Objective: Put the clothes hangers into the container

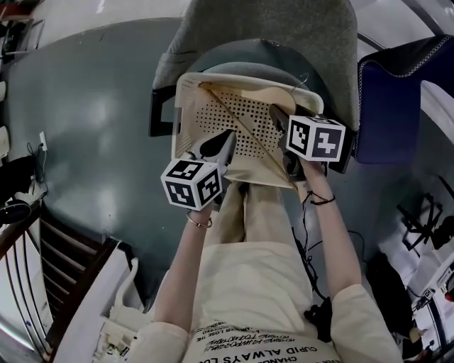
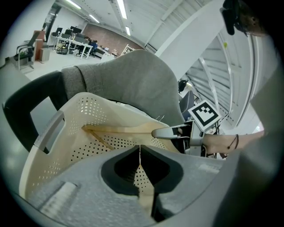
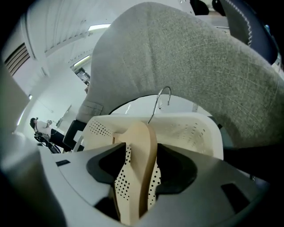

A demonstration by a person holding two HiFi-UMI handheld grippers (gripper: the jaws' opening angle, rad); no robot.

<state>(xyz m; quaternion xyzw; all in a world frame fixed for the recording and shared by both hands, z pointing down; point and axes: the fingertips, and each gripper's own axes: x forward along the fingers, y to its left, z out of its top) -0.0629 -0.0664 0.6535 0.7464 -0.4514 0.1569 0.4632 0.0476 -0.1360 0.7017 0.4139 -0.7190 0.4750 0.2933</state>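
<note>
A grey chair [image 1: 284,35] is seen at twelve o'clock, a cream basket [image 1: 186,113] seated on it. Inside, the wooden hanger [image 1: 248,92] is straddled, unsqueezed, by the right gripper [image 3: 141,153]; the left gripper [image 2: 140,153], at the basket's seven o'clock, is clenched.

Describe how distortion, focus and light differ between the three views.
Head view: even light, basket sharp at centre, edges bent by the wide lens. Left gripper view: dark round vignette, bright ceiling strips, soft foreground. Right gripper view: hanger close and soft, grey chair back bulging, corners black.

text | shirt [image 1: 264,312] print — "ALWAYS" legible | other lines — too small, blurred
</note>
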